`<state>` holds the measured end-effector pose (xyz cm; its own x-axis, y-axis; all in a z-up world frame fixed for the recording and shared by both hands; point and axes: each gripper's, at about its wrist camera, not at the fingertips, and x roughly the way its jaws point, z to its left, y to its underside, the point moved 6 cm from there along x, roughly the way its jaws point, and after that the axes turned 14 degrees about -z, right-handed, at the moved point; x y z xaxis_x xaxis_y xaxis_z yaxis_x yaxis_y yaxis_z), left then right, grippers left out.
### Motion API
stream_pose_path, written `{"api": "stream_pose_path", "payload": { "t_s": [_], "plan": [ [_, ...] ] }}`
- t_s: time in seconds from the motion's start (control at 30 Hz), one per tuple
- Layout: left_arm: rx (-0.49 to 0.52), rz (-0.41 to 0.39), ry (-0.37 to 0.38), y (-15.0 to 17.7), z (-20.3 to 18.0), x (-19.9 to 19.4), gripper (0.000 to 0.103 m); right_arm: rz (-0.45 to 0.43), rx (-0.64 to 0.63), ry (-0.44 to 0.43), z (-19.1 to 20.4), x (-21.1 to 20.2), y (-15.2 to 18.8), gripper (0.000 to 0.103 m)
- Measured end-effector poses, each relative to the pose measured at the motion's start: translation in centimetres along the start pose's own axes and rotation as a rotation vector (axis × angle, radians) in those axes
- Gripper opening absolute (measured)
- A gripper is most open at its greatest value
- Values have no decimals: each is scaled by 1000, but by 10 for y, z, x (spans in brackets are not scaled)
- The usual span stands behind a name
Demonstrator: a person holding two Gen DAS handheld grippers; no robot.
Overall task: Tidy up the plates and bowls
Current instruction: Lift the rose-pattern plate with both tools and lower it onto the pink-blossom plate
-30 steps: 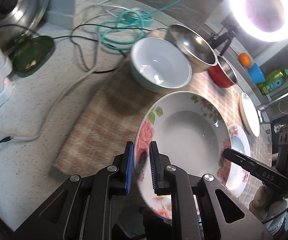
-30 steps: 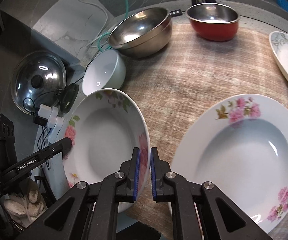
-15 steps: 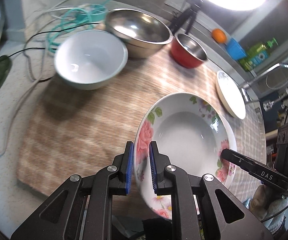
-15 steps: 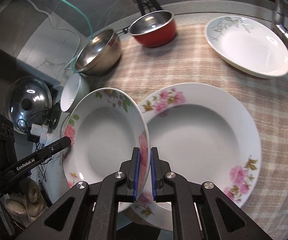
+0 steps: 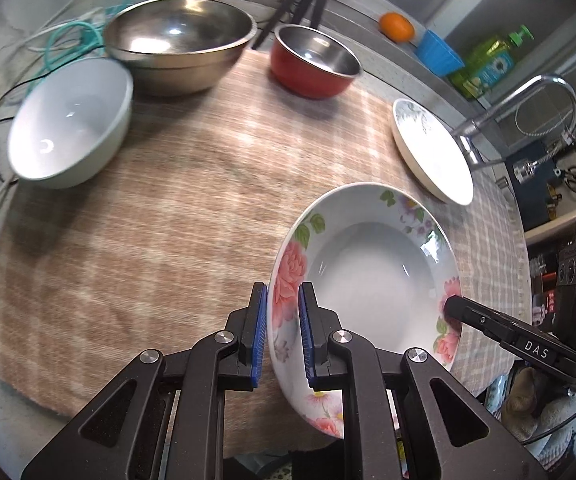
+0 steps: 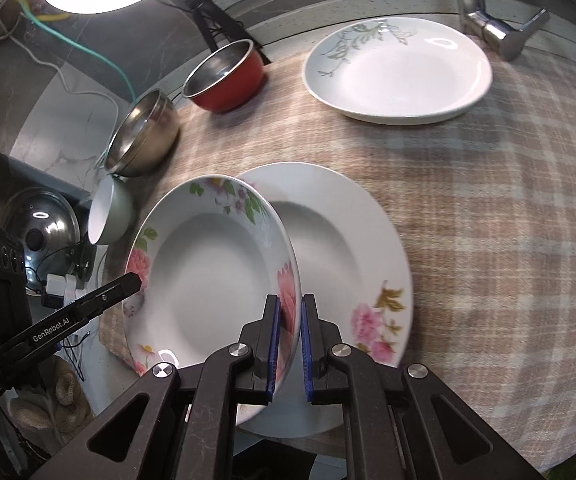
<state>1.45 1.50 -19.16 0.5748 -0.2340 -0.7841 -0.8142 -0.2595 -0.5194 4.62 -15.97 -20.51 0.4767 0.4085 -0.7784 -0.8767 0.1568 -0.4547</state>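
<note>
Both grippers, left (image 5: 283, 334) and right (image 6: 288, 344), clench floral plate (image 6: 212, 280) over plaid mat (image 6: 488, 200) (kitchen counter, faucet (image 6: 492, 28) behind).

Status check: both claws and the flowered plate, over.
Left claw and right claw both shut on the flowered plate, opposite rims. Plate tilted, partly over the second flowered plate on the mat. Nothing in the way.

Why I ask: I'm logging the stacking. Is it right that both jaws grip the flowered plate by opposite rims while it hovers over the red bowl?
Not quite. The left gripper and right gripper do clamp opposite rims of the flowered plate, but it hovers over another flowered plate, not the red bowl. The right wrist view shows this.
</note>
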Motion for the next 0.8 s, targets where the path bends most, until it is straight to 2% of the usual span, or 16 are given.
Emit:
{"api": "stream_pose_path", "payload": {
  "t_s": [0.27,0.8],
  "plan": [
    [34,20,7,3,-16,11,14,-3,25,22,-19,-2,0,9],
    [76,42,-9,10,-27,26,14,9,25,53,-32,2,1,9]
  ]
}}
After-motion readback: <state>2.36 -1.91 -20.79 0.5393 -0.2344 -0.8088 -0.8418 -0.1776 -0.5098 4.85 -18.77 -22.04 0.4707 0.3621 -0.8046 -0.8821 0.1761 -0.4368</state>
